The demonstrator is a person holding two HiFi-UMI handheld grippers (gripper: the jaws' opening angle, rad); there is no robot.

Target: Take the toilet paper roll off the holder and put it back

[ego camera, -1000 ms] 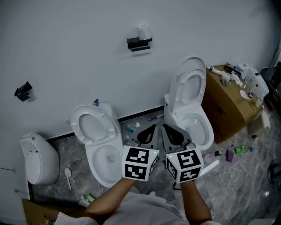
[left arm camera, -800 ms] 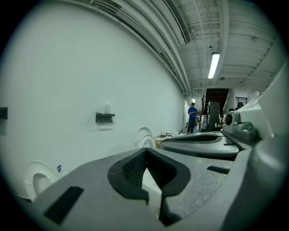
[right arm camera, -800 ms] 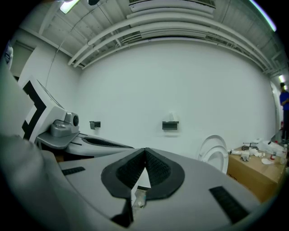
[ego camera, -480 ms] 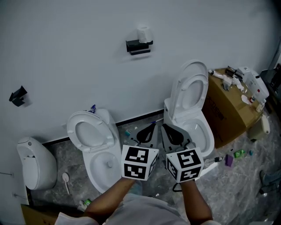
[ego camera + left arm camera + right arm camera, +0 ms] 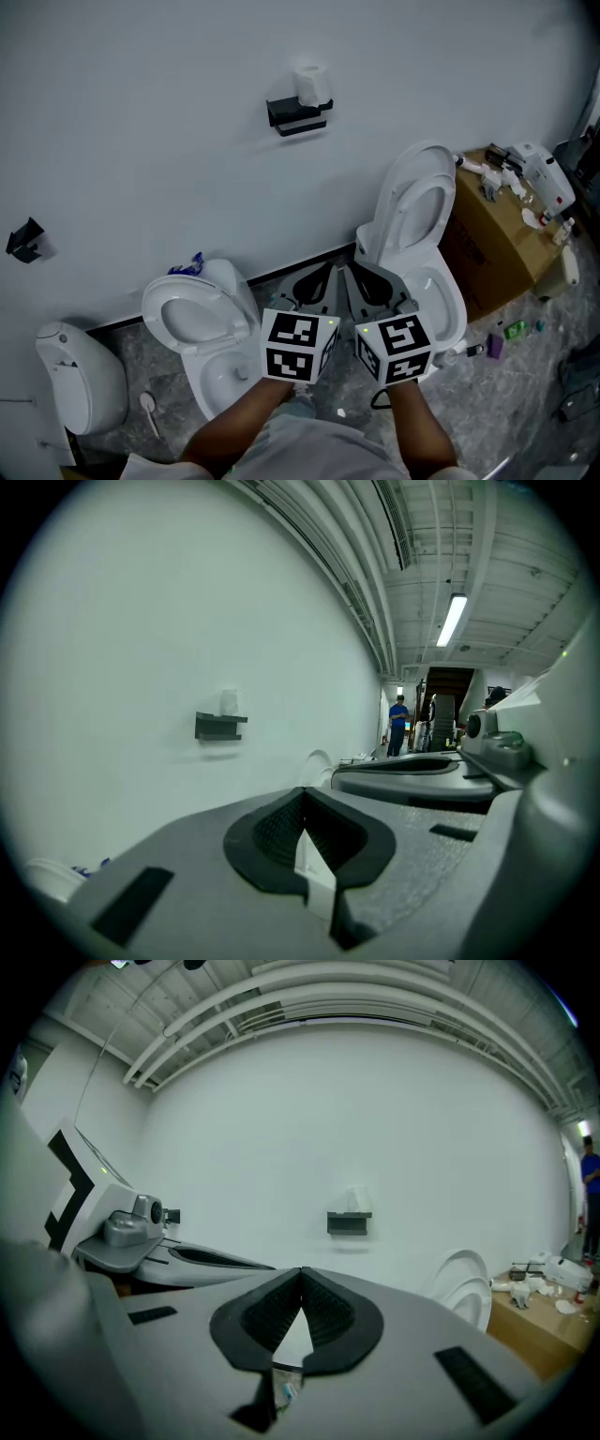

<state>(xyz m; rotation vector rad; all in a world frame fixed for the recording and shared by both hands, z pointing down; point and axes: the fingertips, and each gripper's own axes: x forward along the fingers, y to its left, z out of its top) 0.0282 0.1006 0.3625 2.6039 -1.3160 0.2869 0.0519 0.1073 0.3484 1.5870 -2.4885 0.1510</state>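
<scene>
I hold both grippers side by side, low in front of me, pointed at the white wall (image 5: 141,112). My left gripper (image 5: 323,277) has its jaws closed tip to tip with nothing between them. My right gripper (image 5: 359,277) is closed and empty too. The toilet paper roll (image 5: 310,84) stands upright on the right end of the black holder (image 5: 295,114), which is fixed high on the wall, well apart from both grippers.

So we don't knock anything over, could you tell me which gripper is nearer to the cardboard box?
The right. The right gripper is left of the cardboard box, by the toilet that stands next to it; the left gripper is beside the right one, farther left still.
</scene>
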